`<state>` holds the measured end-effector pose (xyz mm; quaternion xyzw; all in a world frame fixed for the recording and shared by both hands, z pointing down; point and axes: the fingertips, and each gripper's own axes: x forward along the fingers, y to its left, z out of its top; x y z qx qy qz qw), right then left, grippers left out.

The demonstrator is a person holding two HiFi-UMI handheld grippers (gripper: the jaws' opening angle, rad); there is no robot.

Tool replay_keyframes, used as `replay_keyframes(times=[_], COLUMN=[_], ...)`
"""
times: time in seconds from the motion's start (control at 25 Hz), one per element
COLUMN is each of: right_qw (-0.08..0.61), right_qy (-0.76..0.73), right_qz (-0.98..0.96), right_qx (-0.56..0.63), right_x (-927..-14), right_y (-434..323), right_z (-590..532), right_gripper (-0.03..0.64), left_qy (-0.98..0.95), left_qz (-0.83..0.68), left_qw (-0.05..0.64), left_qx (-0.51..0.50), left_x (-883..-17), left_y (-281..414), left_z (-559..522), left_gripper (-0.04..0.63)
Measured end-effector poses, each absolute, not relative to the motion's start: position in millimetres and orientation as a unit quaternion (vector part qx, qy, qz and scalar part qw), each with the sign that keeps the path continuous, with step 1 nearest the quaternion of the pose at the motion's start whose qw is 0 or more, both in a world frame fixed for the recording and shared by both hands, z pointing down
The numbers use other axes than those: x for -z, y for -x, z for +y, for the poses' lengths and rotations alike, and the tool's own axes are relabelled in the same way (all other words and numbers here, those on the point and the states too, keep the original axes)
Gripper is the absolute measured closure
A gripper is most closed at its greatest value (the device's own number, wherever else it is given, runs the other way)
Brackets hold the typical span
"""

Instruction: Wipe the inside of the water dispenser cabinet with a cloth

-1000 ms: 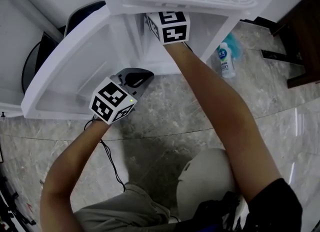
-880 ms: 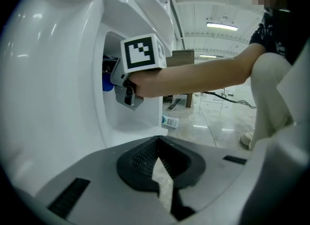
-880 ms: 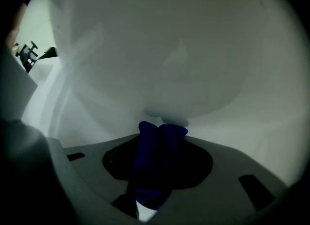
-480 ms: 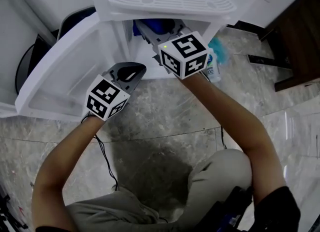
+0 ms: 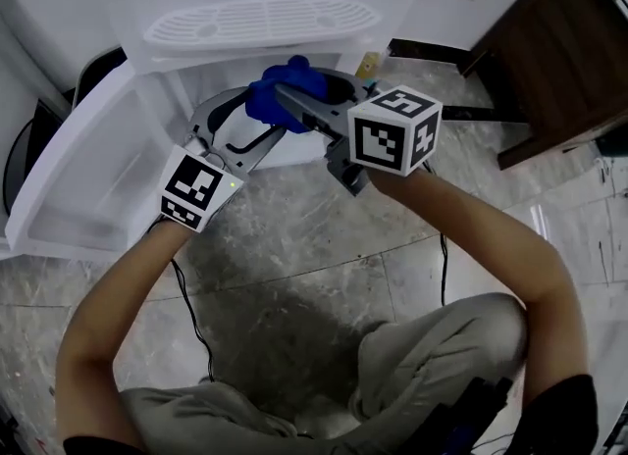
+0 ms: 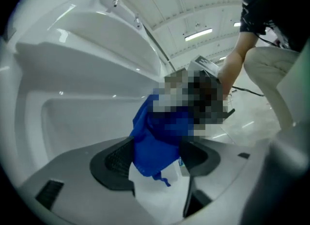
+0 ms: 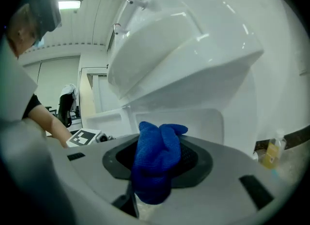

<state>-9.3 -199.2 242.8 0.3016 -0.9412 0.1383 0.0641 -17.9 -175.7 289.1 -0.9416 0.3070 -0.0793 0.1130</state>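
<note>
The blue cloth (image 5: pixel 278 90) is bunched in front of the white water dispenser (image 5: pixel 265 22), below its drip grille. My right gripper (image 5: pixel 287 100) reaches in from the right and is shut on the cloth (image 7: pixel 157 156), which bulges over its pads. My left gripper (image 5: pixel 257 117) comes up from the lower left, and its jaws have just been opening. They now stand wide on either side of the hanging cloth (image 6: pixel 154 139) without pressing on it. The cabinet door (image 5: pixel 78 178) hangs open at the left. Both grippers hide most of the cabinet's inside.
A dark wooden cabinet (image 5: pixel 549 61) stands at the right on the marble floor (image 5: pixel 324 267). A small bottle (image 7: pixel 271 153) stands on the floor beside the dispenser. A black cable (image 5: pixel 191 316) trails under my left arm. My knees fill the bottom of the head view.
My right gripper has drawn out of the cabinet with the blue cloth and swung left. My left gripper has risen to meet it and opened its jaws around the cloth.
</note>
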Motion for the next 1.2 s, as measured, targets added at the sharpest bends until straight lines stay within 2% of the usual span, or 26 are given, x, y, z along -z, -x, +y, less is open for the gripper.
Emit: replay_keyframes(times=[0.28, 0.48, 0.68, 0.8, 1.0, 1.2], right_qw=[0.033, 0.069, 0.132, 0.122, 0.110, 0.097], right_qy=[-0.265, -0.213, -0.155, -0.151, -0.128, -0.103], right_qz=[-0.930, -0.929, -0.931, -0.929, -0.926, -0.928], right_qx=[-0.254, -0.294, -0.304, -0.314, -0.338, -0.345], right_x=[-247, -263, -283, -284, -288, -286], right_y=[3, 9, 20, 20, 18, 13], right_z=[-178, -158, -138, -141, -140, -138], right_gripper=[0.474, 0.474, 0.474, 0.474, 0.468, 0.443], left_qy=[0.938, 0.933, 0.913, 0.915, 0.920, 0.926], left_qz=[0.269, 0.243, 0.194, 0.191, 0.179, 0.161], left_qw=[0.194, 0.225, 0.302, 0.295, 0.282, 0.269], left_qx=[0.101, 0.139, 0.193, 0.198, 0.203, 0.209], left_x=[-270, -283, -292, -296, -301, -301], left_y=[-16, -23, -33, -31, -31, -32], left_z=[-168, -153, -131, -132, -131, -130], left_gripper=[0.299, 0.299, 0.301, 0.305, 0.374, 0.403])
